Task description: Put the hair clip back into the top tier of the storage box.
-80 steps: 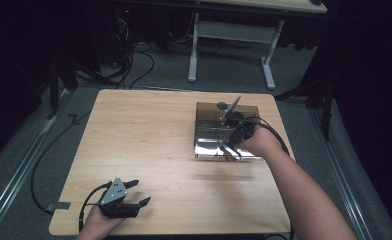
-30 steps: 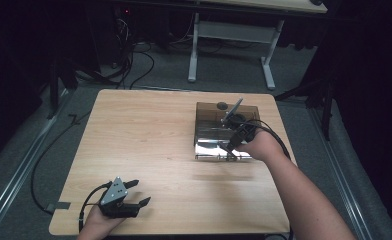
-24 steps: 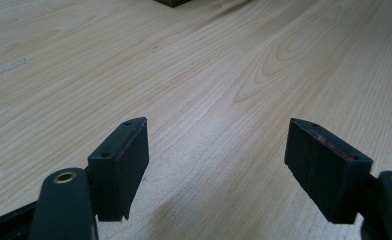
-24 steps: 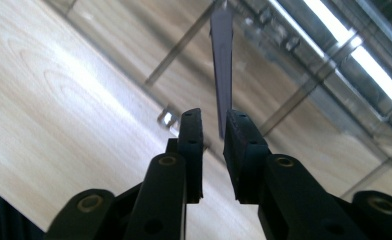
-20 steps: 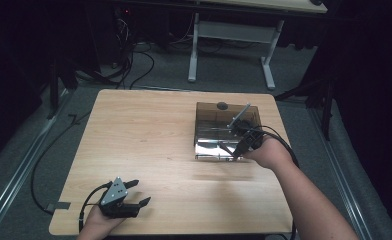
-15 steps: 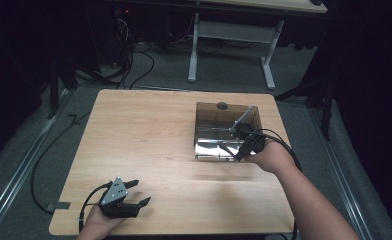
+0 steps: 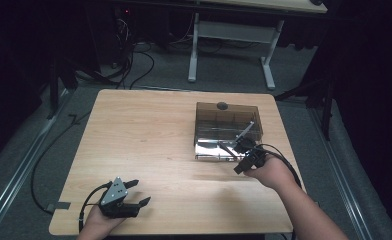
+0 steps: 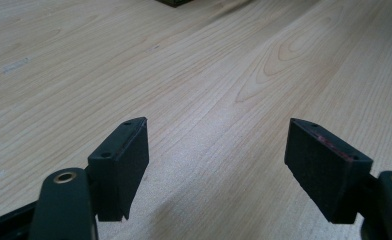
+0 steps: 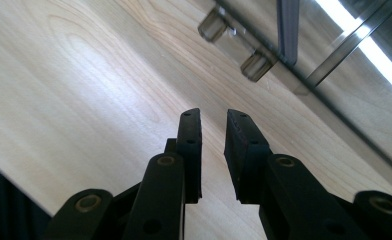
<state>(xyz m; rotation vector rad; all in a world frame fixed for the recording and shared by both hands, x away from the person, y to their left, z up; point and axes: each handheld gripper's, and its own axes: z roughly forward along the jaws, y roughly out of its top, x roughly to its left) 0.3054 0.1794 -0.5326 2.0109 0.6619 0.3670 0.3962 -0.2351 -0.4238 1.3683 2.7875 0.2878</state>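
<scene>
The person's right forearm came in from the lower right of the high view and angled up and inward, the hand ending at the right gripper [image 7: 244,159] just off the near right corner of the smoky clear acrylic box [image 7: 227,131]. In the right gripper view its jaws [image 9: 213,131] stood a narrow gap apart with nothing between them (they had just been opening a little), and bare wood showed through the gap. Ahead of them ran the box's lower edge, with two small clear cylindrical feet [image 9: 256,65] resting on the tabletop.

The box sat on the right half of the wooden table [image 7: 149,140], toward the far side, with a dark round knob [image 7: 222,105] at its far wall and a thin grey rod [image 7: 244,132] slanting across its inside. Its right wall stood near the table's right edge, leaving little room on that side.

The left gripper [image 7: 134,194] rested low at the near left corner of the table, close to the front edge, its jaws [image 8: 216,165] spread wide over empty wood and gripping nothing. Between the two grippers, and across the whole left and middle of the table, the surface lay open.
</scene>
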